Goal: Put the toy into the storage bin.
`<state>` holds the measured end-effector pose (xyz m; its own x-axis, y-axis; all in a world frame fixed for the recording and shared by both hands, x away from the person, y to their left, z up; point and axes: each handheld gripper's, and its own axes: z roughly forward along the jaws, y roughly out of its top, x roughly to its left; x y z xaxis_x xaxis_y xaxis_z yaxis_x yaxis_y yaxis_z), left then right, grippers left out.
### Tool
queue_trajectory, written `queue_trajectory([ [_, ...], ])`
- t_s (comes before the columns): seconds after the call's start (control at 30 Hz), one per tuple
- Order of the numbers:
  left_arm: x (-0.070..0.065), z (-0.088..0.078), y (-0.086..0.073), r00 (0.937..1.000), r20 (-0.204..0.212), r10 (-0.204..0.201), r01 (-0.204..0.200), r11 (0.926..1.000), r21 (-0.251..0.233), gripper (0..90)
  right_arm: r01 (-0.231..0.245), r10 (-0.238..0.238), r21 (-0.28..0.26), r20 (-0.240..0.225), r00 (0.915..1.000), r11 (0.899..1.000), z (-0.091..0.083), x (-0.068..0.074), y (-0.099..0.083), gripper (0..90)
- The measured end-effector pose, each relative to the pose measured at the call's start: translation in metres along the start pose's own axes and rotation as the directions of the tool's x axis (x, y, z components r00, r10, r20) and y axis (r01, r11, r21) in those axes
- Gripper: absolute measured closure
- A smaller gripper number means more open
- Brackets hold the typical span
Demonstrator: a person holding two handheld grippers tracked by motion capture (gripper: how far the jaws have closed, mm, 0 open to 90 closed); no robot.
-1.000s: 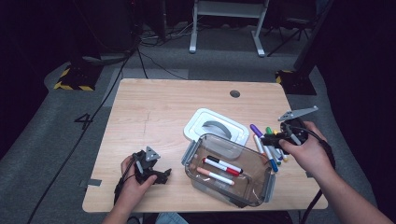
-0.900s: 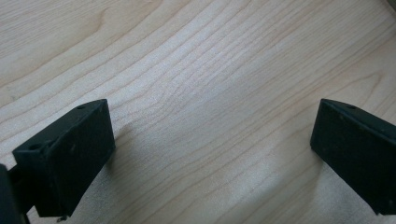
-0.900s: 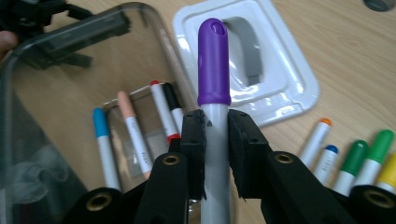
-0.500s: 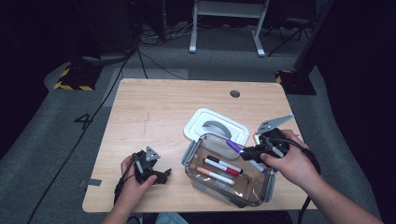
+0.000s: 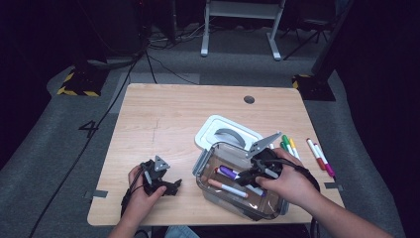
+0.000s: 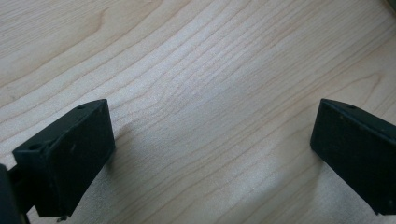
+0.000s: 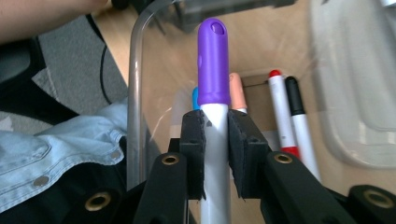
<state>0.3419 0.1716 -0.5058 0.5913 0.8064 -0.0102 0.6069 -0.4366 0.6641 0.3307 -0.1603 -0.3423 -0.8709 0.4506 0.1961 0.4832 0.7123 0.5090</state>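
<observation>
My right gripper (image 5: 246,174) hangs over the clear plastic box (image 5: 271,207) and is shut on a white marker with a purple cap (image 5: 229,172). In the right gripper view the purple-capped marker (image 7: 214,70) sticks up between the two black pads (image 7: 194,149), above several markers (image 7: 285,116) lying on the box's bottom. My left gripper (image 5: 171,187) rests on the table near its front left. Its black fingers (image 6: 70,154) stand wide apart over bare wood, with nothing between them.
The box's white lid (image 5: 225,133) lies just behind the box. Several loose markers (image 5: 317,154) lie on the wooden table (image 5: 163,119) to the right of the box. Beyond the table's far edge are cables and stands on the grey floor.
My right gripper has carried the purple-capped marker leftward from the loose markers at the right to a spot over the box. The left hand has stayed put.
</observation>
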Motion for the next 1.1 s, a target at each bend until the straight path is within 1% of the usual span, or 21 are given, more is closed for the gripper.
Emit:
queue_trajectory([
  [0.03, 0.000, 0.000, 0.000, 1.0000, 0.003, -0.006, 0.006, 1.0000, 0.000, 0.1, 0.004, -0.004, 0.007, -0.003, 1.0000, 1.000, 0.002, 0.001, 0.000, 77.1],
  [0.23, 0.000, 0.000, 0.000, 1.0000, 0.000, 0.001, -0.001, 1.0000, 0.000, 0.1, 0.025, -0.023, 0.063, -0.044, 0.9988, 0.998, 0.020, 0.007, 0.005, 77.1],
  [0.47, 0.000, 0.000, 0.000, 1.0000, 0.000, -0.005, 0.005, 1.0000, -0.003, 0.1, 0.041, -0.032, 0.126, -0.071, 0.9970, 0.991, 0.040, 0.011, 0.008, 77.1],
  [0.53, 0.000, 0.000, 0.000, 1.0000, 0.000, -0.005, 0.005, 1.0000, -0.003, 0.1, 0.043, -0.033, 0.132, -0.077, 0.9965, 0.990, 0.042, 0.010, 0.008, 77.0],
  [0.67, 0.000, 0.000, 0.000, 1.0000, 0.000, -0.005, 0.005, 1.0000, -0.004, 0.1, 0.040, -0.025, 0.166, -0.091, 0.9956, 0.985, 0.054, 0.009, 0.008, 77.1],
  [0.7, 0.000, 0.000, 0.000, 1.0000, 0.000, -0.005, 0.005, 1.0000, -0.004, 0.1, 0.040, -0.025, 0.166, -0.091, 0.9956, 0.985, 0.054, 0.009, 0.008, 77.1],
  [0.73, 0.000, 0.000, 0.000, 1.0000, 0.000, -0.005, 0.005, 1.0000, -0.003, 0.1, 0.036, -0.019, 0.174, -0.094, 0.9954, 0.984, 0.059, 0.009, 0.007, 77.0],
  [0.93, -0.001, 0.000, 0.000, 1.0000, 0.002, -0.010, 0.010, 0.9999, -0.004, 0.1, 0.017, 0.005, 0.211, -0.100, 0.9949, 0.977, 0.072, 0.003, 0.006, 77.0],
  [0.97, -0.001, 0.000, 0.000, 1.0000, 0.004, -0.009, 0.009, 1.0000, -0.001, 0.1, 0.012, 0.011, 0.216, -0.102, 0.9947, 0.976, 0.074, 0.002, 0.006, 77.0],
  [1.0, 0.000, 0.000, 0.000, 1.0000, 0.000, 0.000, 0.000, 1.0000, 0.000, 0.1, 0.007, 0.016, 0.220, -0.103, 0.9946, 0.975, 0.076, 0.001, 0.006, 77.0],
  [1.1, 0.000, 0.000, 0.000, 1.0000, 0.000, 0.000, 0.000, 1.0000, 0.000, 0.1, 0.001, 0.024, 0.228, -0.107, 0.9940, 0.974, 0.080, -0.002, 0.005, 77.0],
])
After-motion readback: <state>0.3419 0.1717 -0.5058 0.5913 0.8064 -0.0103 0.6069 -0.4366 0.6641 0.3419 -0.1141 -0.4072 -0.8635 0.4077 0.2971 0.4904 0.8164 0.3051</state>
